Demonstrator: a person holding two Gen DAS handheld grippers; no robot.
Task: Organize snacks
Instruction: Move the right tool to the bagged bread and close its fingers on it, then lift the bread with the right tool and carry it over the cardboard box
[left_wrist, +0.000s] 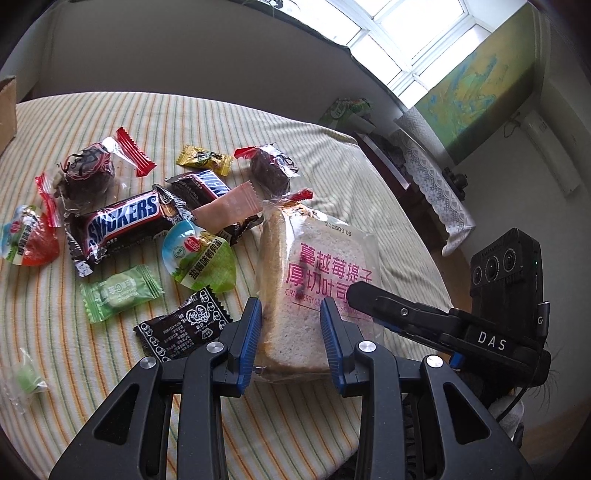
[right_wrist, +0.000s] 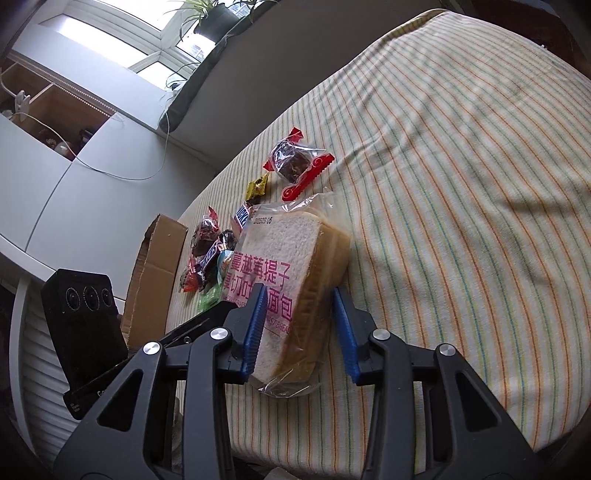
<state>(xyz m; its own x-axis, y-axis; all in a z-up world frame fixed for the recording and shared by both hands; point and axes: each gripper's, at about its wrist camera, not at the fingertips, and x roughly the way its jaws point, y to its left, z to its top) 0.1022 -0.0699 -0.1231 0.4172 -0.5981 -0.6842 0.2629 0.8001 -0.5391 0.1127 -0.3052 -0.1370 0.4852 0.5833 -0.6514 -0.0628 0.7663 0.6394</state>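
Observation:
A bagged slice of cranberry toast bread (left_wrist: 314, 266) with pink lettering lies on the striped tablecloth (left_wrist: 110, 369). My left gripper (left_wrist: 291, 325) is open, its blue pads on either side of the bread's near end. My right gripper (right_wrist: 299, 314) is also open and straddles the same bread (right_wrist: 291, 266) from the other side; its black finger (left_wrist: 388, 310) reaches over the bag in the left wrist view. A Snickers bar (left_wrist: 122, 225), two dark cakes in clear wrappers (left_wrist: 88, 173) (left_wrist: 269, 170) and several small candies lie to the left.
A cardboard box (right_wrist: 155, 273) stands at the table's edge beyond the snack pile. A green candy (left_wrist: 118, 291), a black packet (left_wrist: 181, 325) and a green-lidded cup (left_wrist: 201, 258) lie near my left gripper. The tablecloth (right_wrist: 461, 184) stretches to the right of the bread.

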